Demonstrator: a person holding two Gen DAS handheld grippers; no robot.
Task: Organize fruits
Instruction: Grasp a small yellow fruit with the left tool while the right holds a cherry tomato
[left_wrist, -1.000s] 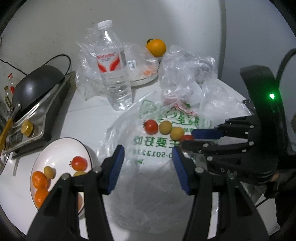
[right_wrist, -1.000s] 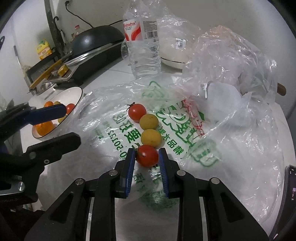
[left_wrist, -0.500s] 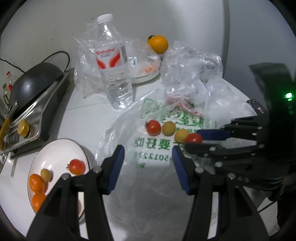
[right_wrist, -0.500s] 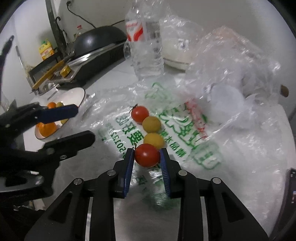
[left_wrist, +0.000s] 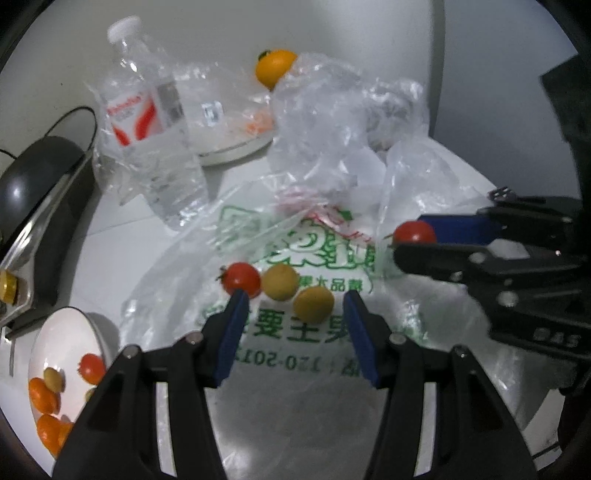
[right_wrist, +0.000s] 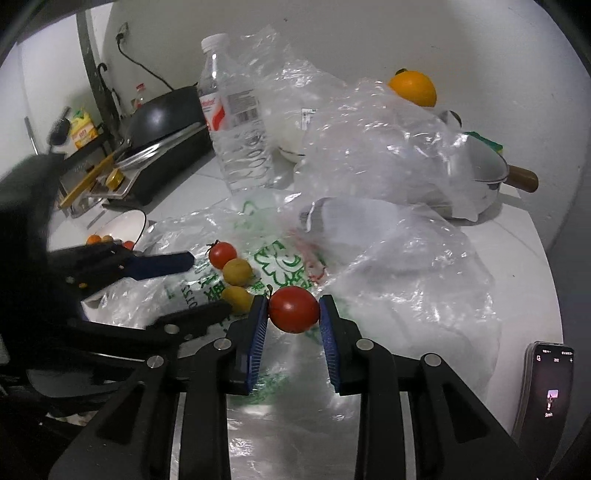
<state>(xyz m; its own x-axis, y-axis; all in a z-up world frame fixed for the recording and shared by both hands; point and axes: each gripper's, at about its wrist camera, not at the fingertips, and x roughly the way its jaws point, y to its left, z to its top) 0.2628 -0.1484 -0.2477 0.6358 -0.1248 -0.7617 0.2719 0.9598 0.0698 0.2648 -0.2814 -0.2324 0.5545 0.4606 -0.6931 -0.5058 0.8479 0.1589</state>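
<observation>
Here our right gripper (right_wrist: 294, 312) clasps a red tomato (right_wrist: 294, 309) (raised above the plastic bag (right_wrist: 399, 288)). Our left gripper (left_wrist: 293, 314) gapes, holding nothing.

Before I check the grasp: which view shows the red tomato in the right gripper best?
The right wrist view: the red tomato sits centred and sharp between the right gripper pads. The left wrist view shows it only small, from the side, partly hidden by a finger.

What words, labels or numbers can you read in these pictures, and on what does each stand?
"要主" in green, with upside-down digits "120-201": printed plastic bag.
"水品" in small green print: same bag.
Red-and-white label on water bottle: brand blurred, unreadable.
Yellow carton: too small.
Phone screen: too small.
</observation>
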